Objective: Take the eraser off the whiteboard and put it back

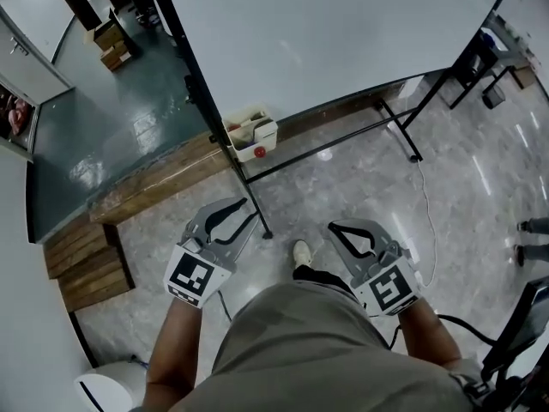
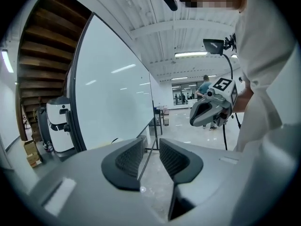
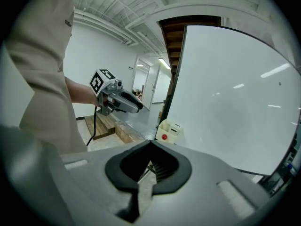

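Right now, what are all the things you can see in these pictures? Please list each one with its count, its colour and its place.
whiteboard: 1, white, ahead of the person, tilted in the head view
board stand: 1, black, carrying the whiteboard, feet on the floor
box: 1, white with a red dot, at the stand's left foot
wooden planks: several, brown, stacked on the floor at left
cardboard boxes: a few, brown, far top left
cable: 1, white, on the floor at right
machine: 1, white, bottom left
shoe: 1, white, between the grippers
left gripper: 1, grey, jaws apart, empty
right gripper: 1, grey, jaws together, empty
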`<state>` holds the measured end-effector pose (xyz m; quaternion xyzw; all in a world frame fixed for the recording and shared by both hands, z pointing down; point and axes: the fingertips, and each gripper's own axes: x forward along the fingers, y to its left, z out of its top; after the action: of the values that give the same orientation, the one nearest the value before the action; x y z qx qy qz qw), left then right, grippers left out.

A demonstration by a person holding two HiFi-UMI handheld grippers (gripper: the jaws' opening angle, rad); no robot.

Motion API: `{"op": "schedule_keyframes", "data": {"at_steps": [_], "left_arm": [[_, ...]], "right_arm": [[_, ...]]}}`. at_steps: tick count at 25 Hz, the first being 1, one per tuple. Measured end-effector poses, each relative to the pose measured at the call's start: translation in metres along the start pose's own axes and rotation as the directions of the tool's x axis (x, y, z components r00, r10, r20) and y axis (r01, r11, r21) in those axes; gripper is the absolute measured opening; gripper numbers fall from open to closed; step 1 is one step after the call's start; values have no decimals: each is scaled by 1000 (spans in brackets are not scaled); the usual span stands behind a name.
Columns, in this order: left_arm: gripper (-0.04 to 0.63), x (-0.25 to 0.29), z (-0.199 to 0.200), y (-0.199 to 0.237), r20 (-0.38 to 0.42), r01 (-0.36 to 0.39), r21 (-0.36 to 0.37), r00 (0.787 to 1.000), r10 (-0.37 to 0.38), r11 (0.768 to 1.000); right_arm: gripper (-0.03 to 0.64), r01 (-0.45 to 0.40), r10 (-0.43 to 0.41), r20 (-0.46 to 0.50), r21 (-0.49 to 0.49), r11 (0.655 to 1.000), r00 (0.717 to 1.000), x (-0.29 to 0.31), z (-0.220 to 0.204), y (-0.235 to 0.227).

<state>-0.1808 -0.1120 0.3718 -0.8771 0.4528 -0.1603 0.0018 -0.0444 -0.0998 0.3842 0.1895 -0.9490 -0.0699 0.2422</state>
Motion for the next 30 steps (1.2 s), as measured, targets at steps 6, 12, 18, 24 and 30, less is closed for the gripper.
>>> {"op": "schedule_keyframes", "data": {"at_steps": [6, 12, 18, 24, 30], "left_arm": [[150, 44, -1, 31, -45, -4, 25, 999, 5, 1000], [164, 81, -5, 59, -84, -13, 50, 996, 17, 999], [192, 110, -17, 84, -138, -23, 59, 990, 31, 998], [221, 133, -30, 106, -187, -39, 68, 981, 51, 997], [242, 152, -45, 120, -234, -28, 71, 971, 44, 997]], "right_arm": [[2, -14, 14, -2, 20, 1000, 1000, 18, -11, -36], [2, -13, 13, -6, 29, 999, 1000, 28, -23, -71], [2, -19, 19, -14, 33, 999, 1000, 35, -34, -95], [2, -13, 13, -18, 39, 999, 1000, 37, -42, -117], [2, -7, 9, -24, 50, 999, 1000, 37, -52, -132]]}}
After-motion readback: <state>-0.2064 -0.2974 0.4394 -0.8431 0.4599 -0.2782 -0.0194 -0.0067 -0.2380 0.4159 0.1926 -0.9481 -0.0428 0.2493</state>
